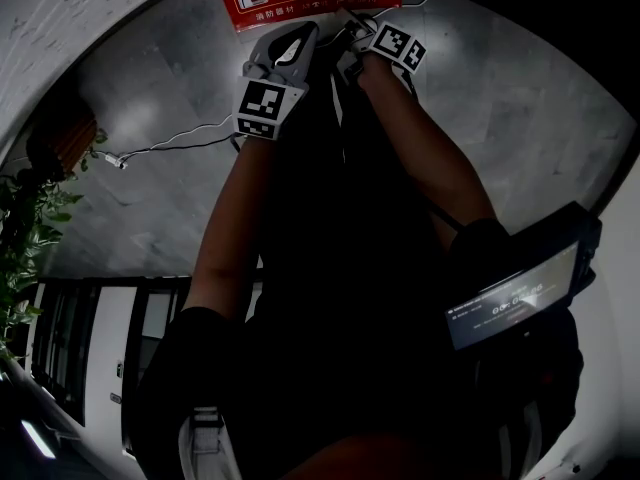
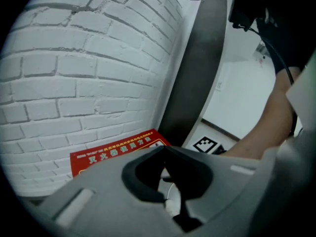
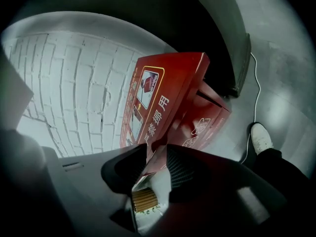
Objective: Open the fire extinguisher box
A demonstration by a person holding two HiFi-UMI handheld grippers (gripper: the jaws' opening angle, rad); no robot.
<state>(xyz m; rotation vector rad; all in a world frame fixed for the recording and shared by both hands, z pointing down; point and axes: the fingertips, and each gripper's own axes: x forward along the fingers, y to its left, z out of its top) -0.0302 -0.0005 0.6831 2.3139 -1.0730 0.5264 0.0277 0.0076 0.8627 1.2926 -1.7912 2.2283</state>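
One red fire extinguisher box sits mid-frame in the right gripper view, its lid raised and its contents hidden. The right gripper is released, with the lid's edge between its jaws. The left gripper is clenched on nothing.

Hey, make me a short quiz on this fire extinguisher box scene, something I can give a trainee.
1. True or false: the red metal fire extinguisher box stands against the white brick wall.
2. The right gripper's jaws are: A) apart, B) pressed together, C) out of sight.
3. What thin white thing lies on the grey stone floor beside the box?
Key: 1 true; 2 A; 3 a white cable.
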